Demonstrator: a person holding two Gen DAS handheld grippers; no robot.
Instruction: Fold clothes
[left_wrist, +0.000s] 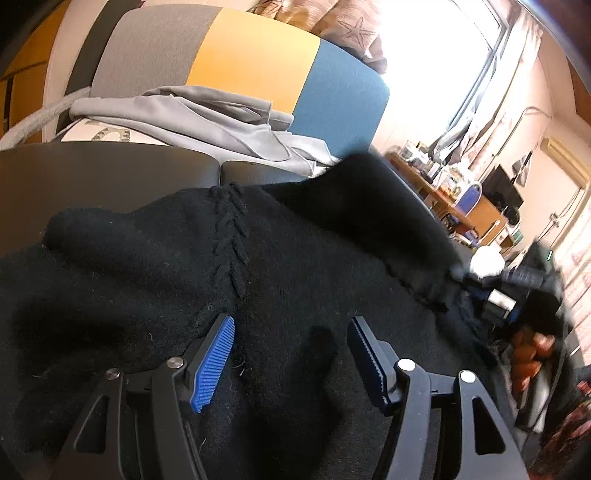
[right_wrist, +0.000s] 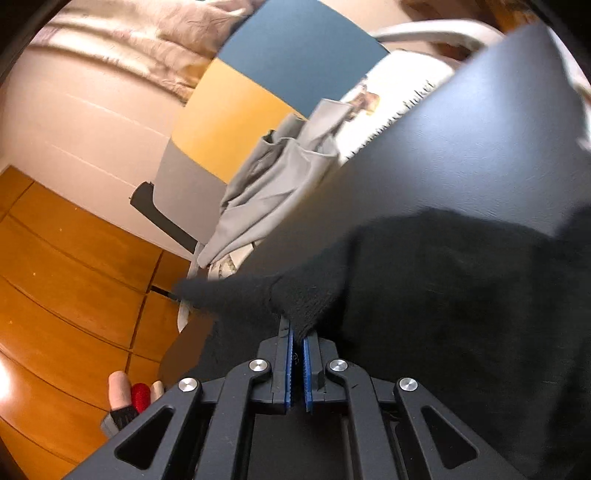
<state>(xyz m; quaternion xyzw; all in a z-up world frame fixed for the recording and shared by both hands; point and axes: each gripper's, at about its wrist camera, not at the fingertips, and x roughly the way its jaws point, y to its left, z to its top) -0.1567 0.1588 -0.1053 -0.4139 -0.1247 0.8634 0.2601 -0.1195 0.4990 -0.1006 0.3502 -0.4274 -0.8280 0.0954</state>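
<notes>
Right gripper (right_wrist: 297, 334) clamped on black sweater (left_wrist: 258, 277) edge; left gripper (left_wrist: 291, 354) spread apart above sweater.

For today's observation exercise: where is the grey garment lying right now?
In the left wrist view, the grey garment lies upper left, beyond the black sweater, before the striped cushion.

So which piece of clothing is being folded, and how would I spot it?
Find the dark table before the grey, yellow and blue panel. The black knit sweater sprawls across it. Unlike the smooth pale grey garment behind, it is fuzzy with a braided seam.
</notes>
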